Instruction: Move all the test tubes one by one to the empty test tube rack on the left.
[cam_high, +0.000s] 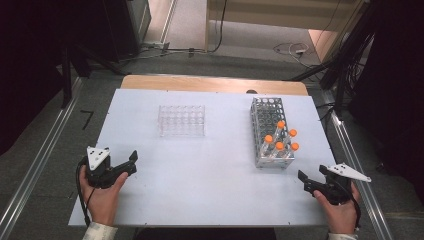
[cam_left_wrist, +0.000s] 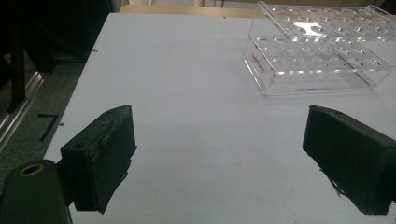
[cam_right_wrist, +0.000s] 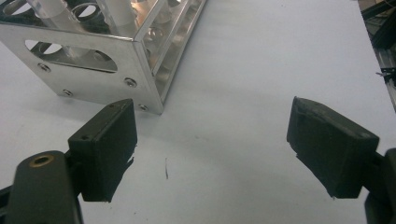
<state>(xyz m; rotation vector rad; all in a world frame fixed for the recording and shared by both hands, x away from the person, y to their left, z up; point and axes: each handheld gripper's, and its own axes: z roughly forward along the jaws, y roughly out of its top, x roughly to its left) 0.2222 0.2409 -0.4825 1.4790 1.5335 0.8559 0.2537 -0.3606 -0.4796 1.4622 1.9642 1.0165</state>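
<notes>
The right gripper (cam_high: 306, 181) rested on the counter (cam_high: 200, 175), jaws apart and empty, with the metal rack (cam_right_wrist: 116, 60) of upright orange-capped tubes (cam_high: 281, 137) just ahead-left. The left gripper (cam_high: 131, 161), jaws equally apart, lay well away, facing the clear rack (cam_left_wrist: 317, 51).

In the right claw view, the metal rack (cam_right_wrist: 93, 51) runs off the top and left edges, so its tubes (cam_right_wrist: 119, 11) lose their caps. In the left claw view, the clear rack (cam_left_wrist: 317, 51) is cut at the top right. The worktop's (cam_high: 200, 190) far edge hides a dark object (cam_high: 251, 91).
</notes>
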